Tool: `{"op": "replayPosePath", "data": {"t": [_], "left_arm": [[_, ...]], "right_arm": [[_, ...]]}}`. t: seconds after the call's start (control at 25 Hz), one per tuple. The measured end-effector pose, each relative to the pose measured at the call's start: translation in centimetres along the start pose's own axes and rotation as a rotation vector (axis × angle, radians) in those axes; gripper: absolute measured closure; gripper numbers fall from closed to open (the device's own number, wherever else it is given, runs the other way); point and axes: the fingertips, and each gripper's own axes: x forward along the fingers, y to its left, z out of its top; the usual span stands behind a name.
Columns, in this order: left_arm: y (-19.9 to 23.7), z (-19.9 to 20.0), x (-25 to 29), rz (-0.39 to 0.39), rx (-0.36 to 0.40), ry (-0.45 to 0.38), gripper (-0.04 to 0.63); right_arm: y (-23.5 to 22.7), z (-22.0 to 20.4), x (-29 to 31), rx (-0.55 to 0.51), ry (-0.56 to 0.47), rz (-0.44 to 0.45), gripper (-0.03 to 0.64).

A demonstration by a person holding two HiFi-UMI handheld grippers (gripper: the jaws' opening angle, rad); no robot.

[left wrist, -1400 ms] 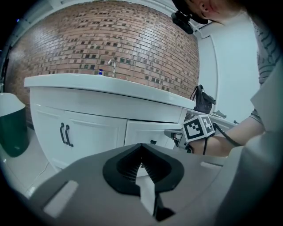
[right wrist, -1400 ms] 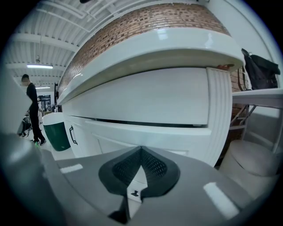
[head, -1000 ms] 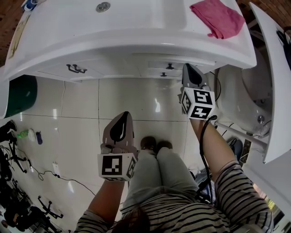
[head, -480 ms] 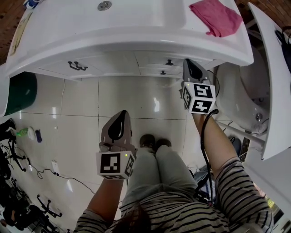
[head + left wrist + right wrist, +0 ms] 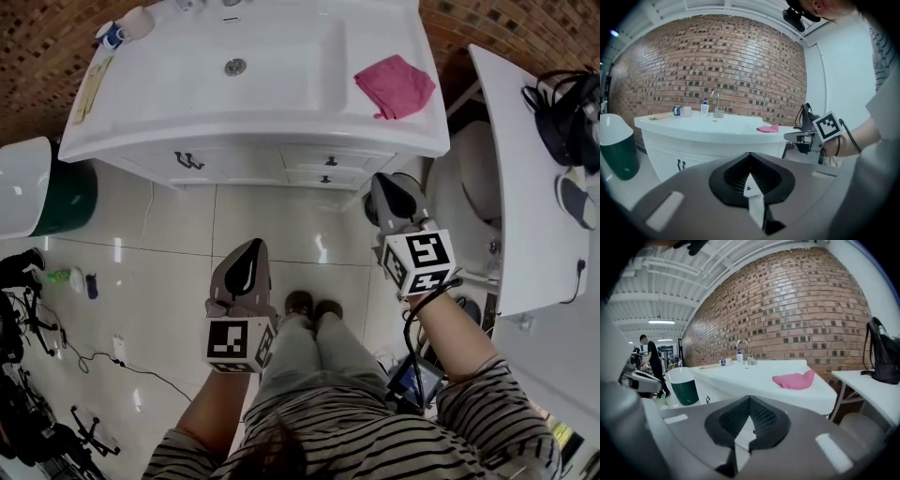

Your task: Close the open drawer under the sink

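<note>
The white sink cabinet [image 5: 253,164] stands ahead of me. Its two small drawers [image 5: 328,169] with dark knobs sit at the right of the front, and both look flush with it. My right gripper [image 5: 383,182] hangs shut and empty over the floor, a short way in front of the drawers and apart from them. The left gripper [image 5: 254,246] is also shut and empty, lower over the tiles near my shoes. In the left gripper view its tips [image 5: 750,174] meet, with the cabinet [image 5: 693,154] beyond. In the right gripper view the tips [image 5: 748,420] meet too.
A pink cloth [image 5: 394,84] lies on the sink top [image 5: 187,112]. Left of the cabinet stands a green bin [image 5: 61,197]. A white table [image 5: 530,169] with a black bag [image 5: 567,103] stands at the right, and a round seat [image 5: 469,187] beside it. Cables [image 5: 56,347] lie on the floor at the left.
My right gripper has drawn back from the drawer fronts toward me. The head view has pulled away, so more of the sink top and the room shows. The left gripper barely moved.
</note>
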Motion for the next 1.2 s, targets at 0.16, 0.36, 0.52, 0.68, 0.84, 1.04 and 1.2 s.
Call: {"op": "replayPosePath", "data": {"t": [0.16, 0.36, 0.52, 0.68, 0.84, 1.04, 1.2], "left_arm": [[-3.0, 4.8, -4.2, 0.000, 0.018, -0.035, 0.578], [-6.2, 9.3, -9.2, -0.016, 0.051, -0.051, 0.578], [-7.5, 11.8, -11.9, -0.021, 0.082, -0.081, 0.578], [-8.1, 13.2, -13.9, -0.029, 0.098, -0.110, 0.578], [-8.2, 13.2, -16.8, -0.054, 0.101, -0.131, 0.578], [-6.7, 11.8, -22.8, -0.079, 0.091, -0.159, 0.578], [-4.7, 9.5, -29.5, -0.112, 0.086, -0.181, 0.578]], "right_arm": [[1.1, 6.3, -6.9, 0.051, -0.063, 0.013, 0.618], [4.6, 11.9, -14.8, 0.071, -0.135, 0.051, 0.618], [5.9, 14.8, -20.2, 0.055, -0.192, 0.049, 0.618], [5.9, 16.1, -24.5, 0.076, -0.236, 0.009, 0.618], [8.2, 15.7, -27.6, 0.097, -0.243, -0.014, 0.618], [14.1, 14.8, -31.0, 0.090, -0.256, -0.041, 0.618], [20.6, 13.9, -34.6, 0.084, -0.279, -0.073, 0.618]]}}
